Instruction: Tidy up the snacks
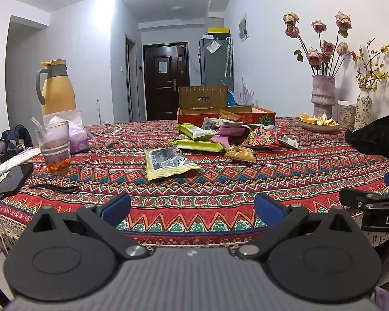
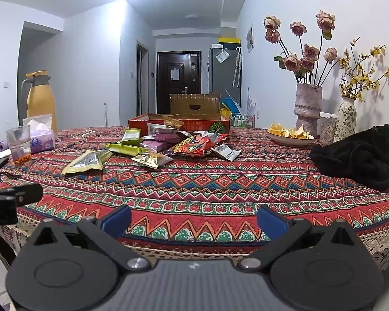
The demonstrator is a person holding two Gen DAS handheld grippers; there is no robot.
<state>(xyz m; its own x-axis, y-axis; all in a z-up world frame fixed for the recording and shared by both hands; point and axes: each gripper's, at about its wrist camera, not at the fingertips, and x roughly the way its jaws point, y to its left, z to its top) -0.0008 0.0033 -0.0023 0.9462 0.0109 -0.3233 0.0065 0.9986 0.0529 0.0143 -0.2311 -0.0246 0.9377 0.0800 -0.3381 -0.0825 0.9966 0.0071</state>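
Snack packets [image 1: 210,140] lie scattered beside the orange box [image 1: 256,115]; both grippers [image 1: 193,207] [image 2: 194,219] gape empty.

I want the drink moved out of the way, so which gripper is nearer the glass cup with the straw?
Left. The glass cup stands ahead and left of the left gripper; from the right gripper it sits far off at the table's left edge, beyond the left gripper.

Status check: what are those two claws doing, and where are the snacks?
Left gripper open, right gripper open, both empty. Snack packets loose before the box. Nothing in the way.
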